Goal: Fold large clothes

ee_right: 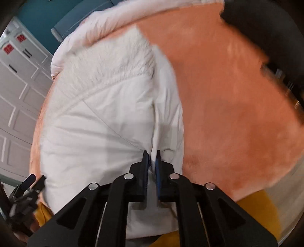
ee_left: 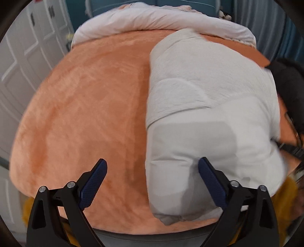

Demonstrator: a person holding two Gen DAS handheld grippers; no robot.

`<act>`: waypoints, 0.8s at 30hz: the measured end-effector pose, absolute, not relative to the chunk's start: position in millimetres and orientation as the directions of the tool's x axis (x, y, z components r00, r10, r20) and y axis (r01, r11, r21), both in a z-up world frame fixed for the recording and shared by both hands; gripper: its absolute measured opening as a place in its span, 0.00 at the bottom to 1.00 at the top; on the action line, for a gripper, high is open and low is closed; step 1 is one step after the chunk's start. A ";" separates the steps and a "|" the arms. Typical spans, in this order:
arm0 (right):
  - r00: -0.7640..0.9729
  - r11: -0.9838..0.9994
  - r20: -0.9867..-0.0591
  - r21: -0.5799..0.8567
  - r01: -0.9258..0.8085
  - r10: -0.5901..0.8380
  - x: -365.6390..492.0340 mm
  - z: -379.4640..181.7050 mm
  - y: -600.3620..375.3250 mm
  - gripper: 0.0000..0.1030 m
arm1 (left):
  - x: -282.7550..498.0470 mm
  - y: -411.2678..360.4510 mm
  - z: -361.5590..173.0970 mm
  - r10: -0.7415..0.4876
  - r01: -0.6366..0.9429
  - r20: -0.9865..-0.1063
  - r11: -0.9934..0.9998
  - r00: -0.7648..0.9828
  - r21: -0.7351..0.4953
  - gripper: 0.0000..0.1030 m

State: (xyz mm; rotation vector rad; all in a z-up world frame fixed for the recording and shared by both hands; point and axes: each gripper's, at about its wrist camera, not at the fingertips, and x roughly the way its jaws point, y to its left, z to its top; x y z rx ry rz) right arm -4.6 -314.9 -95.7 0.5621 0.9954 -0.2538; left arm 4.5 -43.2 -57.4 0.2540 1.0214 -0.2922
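the white garment (ee_left: 199, 106) lies on the orange blanket (ee_left: 85, 114) of the bed, already gathered into a long, roughly rectangular bundle with its sides turned in, so the fold looks partly done. the right claw (ee_right: 152, 157) is clamped on a fold of white cloth at the near right edge of the bundle. the left claw (ee_left: 152, 176) stands wide open over the near left edge, one pad just touching the cloth and gripping nothing. what seems left is to bring this near end over toward the far end by the rumpled duvet (ee_left: 152, 17), then flatten it.
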 end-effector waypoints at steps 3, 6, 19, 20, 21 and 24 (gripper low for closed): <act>0.595 0.869 -0.799 0.233 0.436 -0.085 -12.9 -44.6 -299.8 0.09 | 4.1 -43.2 -56.8 -0.112 0.344 -0.861 0.936 0.496 0.076 0.90; 0.666 0.898 -0.743 0.244 0.366 -0.070 -22.9 -11.6 -280.3 0.09 | 4.0 -41.6 -56.0 -0.120 0.340 -0.864 0.938 0.489 0.062 0.90; 0.465 0.958 -0.884 0.177 0.227 0.053 -23.4 -81.7 -207.8 0.10 | 1.2 -35.3 -60.0 -0.130 0.334 -0.875 0.942 0.466 0.038 0.94; 0.515 0.952 -0.855 0.207 0.224 0.065 -23.7 -65.7 -208.7 0.10 | 2.0 -34.9 -60.3 -0.131 0.329 -0.876 0.944 0.464 0.033 0.94; 0.565 0.948 -0.821 0.241 0.210 0.084 -21.9 -46.2 -209.6 0.11 | 2.7 -34.7 -60.8 -0.133 0.327 -0.877 0.945 0.461 0.028 0.94; 0.601 0.939 -0.783 0.309 0.150 0.162 2.1 -31.1 -195.8 0.19 | 2.4 -35.0 -60.7 -0.127 0.328 -0.874 0.944 0.468 0.039 0.94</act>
